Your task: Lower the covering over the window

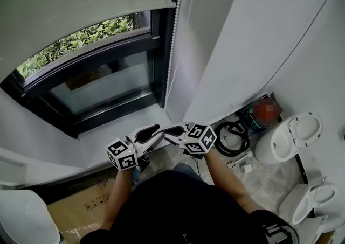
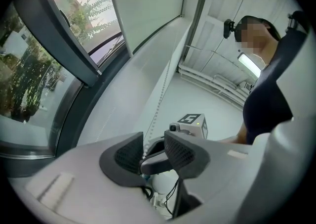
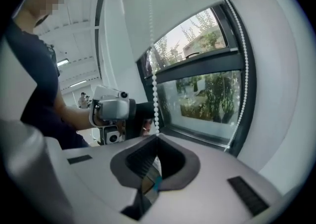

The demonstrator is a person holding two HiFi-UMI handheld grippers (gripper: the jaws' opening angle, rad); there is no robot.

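Note:
A white roller blind (image 1: 81, 0) covers the upper part of the dark-framed window (image 1: 97, 81); greenery shows below its bottom bar. A white bead chain (image 1: 170, 65) hangs along the window's right side. My right gripper (image 1: 170, 130) is shut on the bead chain (image 3: 154, 94), which runs straight into its closed tips (image 3: 157, 136). My left gripper (image 1: 153, 130) faces it tip to tip. Its jaws (image 2: 154, 141) stand apart, with the chain (image 2: 160, 94) running down into the gap and the right gripper's tip showing between them. A second strand (image 3: 242, 69) hangs by the frame.
The white window sill (image 1: 116, 135) lies just beyond the grippers. A white wall (image 1: 242, 49) stands at the right. On the floor are a toilet (image 1: 288, 138), another toilet (image 1: 312, 200), a coiled black cable (image 1: 232, 138) and a cardboard box (image 1: 86, 210).

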